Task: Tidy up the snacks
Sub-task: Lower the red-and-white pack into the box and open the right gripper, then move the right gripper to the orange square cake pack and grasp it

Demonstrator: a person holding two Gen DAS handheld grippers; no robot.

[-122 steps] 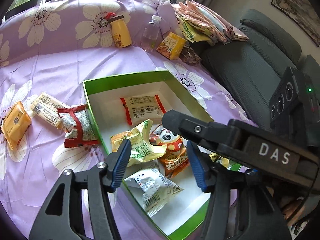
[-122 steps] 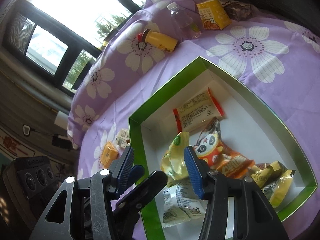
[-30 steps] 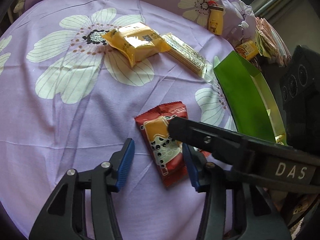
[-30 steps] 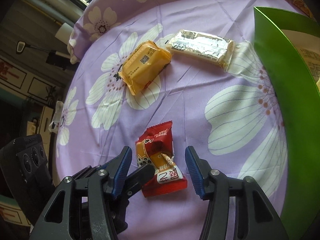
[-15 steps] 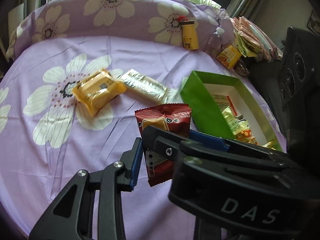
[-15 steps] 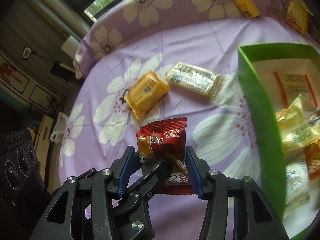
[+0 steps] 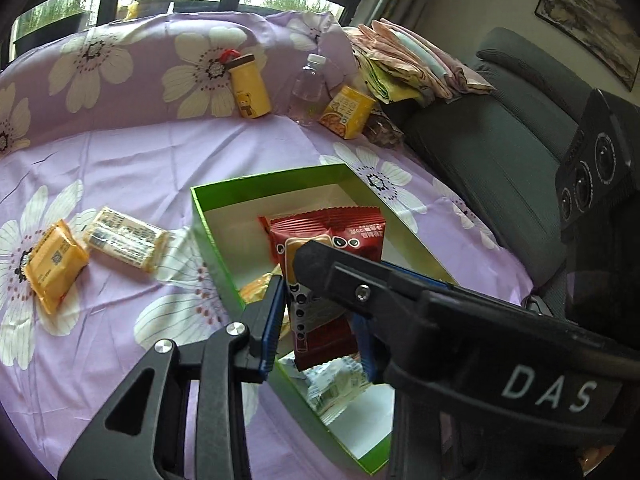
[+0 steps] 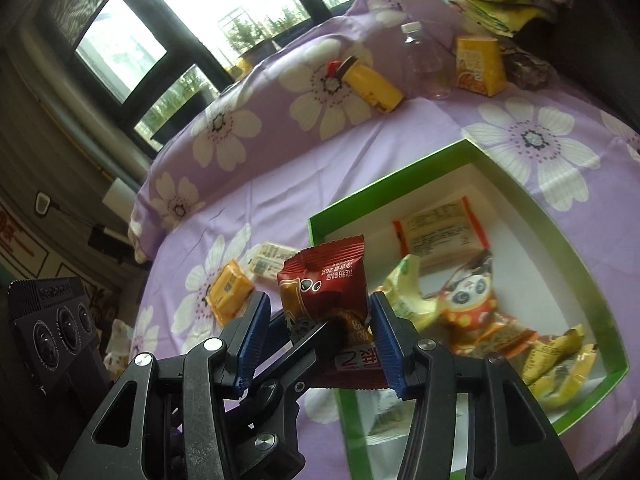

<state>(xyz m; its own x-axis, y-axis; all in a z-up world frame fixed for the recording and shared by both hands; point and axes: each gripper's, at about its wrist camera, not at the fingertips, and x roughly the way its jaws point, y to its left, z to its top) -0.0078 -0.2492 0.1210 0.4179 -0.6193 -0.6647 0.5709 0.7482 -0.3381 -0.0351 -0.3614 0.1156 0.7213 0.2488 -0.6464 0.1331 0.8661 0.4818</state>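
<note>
Both grippers hold one red snack packet (image 7: 328,248), lifted over the near part of the green box (image 7: 256,179). My left gripper (image 7: 320,320) is shut on its lower half. My right gripper (image 8: 320,328) is shut on the same packet (image 8: 324,280), and the other gripper's finger crosses in front. The box (image 8: 576,248) holds several snacks: a white packet with red ends (image 8: 438,232), a panda packet (image 8: 472,304) and yellow packets (image 8: 560,364). An orange packet (image 7: 54,264) and a pale cracker packet (image 7: 122,242) lie on the purple flowered sheet left of the box.
A yellow bottle (image 7: 250,88), a clear water bottle (image 7: 308,88) and a yellow carton (image 7: 347,111) stand at the back by the pillow. Folded cloths (image 7: 408,64) lie on a grey sofa (image 7: 500,152) to the right.
Both grippers closed on the red packet on the sheet, lifted it and carried it right. It now hangs over the green box.
</note>
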